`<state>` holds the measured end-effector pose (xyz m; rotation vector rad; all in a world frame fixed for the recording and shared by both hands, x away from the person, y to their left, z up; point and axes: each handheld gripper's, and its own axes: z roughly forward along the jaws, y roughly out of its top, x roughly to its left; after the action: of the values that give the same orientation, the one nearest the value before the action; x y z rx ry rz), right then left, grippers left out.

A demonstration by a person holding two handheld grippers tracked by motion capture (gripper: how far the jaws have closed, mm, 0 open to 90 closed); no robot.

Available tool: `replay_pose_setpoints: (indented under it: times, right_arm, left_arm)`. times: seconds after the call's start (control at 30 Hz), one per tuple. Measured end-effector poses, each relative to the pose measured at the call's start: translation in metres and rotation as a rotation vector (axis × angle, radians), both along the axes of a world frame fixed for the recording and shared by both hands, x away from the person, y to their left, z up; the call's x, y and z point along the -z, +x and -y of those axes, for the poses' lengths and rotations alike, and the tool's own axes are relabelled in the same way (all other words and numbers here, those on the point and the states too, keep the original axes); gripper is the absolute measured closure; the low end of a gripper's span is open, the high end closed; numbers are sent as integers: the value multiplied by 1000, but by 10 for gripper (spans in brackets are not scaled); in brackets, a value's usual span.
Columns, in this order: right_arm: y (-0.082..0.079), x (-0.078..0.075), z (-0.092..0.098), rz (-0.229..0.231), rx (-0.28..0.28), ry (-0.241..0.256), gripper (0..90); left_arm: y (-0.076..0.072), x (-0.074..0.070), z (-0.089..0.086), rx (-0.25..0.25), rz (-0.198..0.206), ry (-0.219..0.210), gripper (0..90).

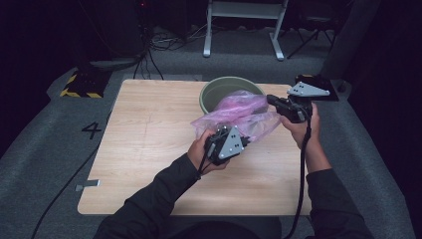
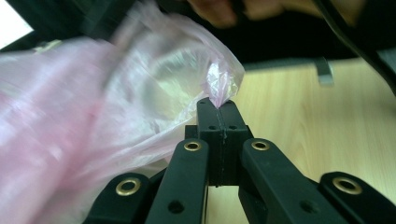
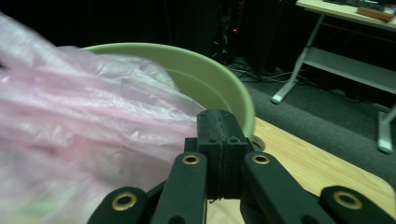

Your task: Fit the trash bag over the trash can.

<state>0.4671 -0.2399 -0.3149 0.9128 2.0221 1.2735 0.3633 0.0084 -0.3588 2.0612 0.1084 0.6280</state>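
While both grippers pinch the pink plastic bag (image 1: 238,115), it hangs stretched between them over the near rim of the green basin (image 1: 215,88) on the table (image 1: 144,149). Left gripper (image 2: 218,105): jaws clenched on a small twisted corner of film. Right gripper (image 3: 219,116): jaws pressed together at the bag's edge, the film apparently caught between them. Risk: thin film may tear or slip from so small a bite if the hands pull apart; snagging on the rim could drag the basin.

My bench (image 1: 144,149) is a pale wood-grain top on grey carpet. A green basin (image 1: 211,92) sits at its far edge, right of centre — a pink plastic bag (image 1: 239,117) spills from it toward me.
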Motion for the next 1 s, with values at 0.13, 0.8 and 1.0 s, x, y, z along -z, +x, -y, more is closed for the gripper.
replay_pose_setpoints:
  times: [0.13,0.8,1.0]
  right_arm:
    - [5,-2,2,-6,11,-9,900]
    - [29,3,-8,-28,33,-29,900]
    - [28,2,-8,-23,36,-23,900]
  left_arm:
    - [-3,14,-2,13,-9,66,900]
    - [-25,27,-80,8,-117,-114,324]
    - [-50,21,-104,-17,-103,-168,240]
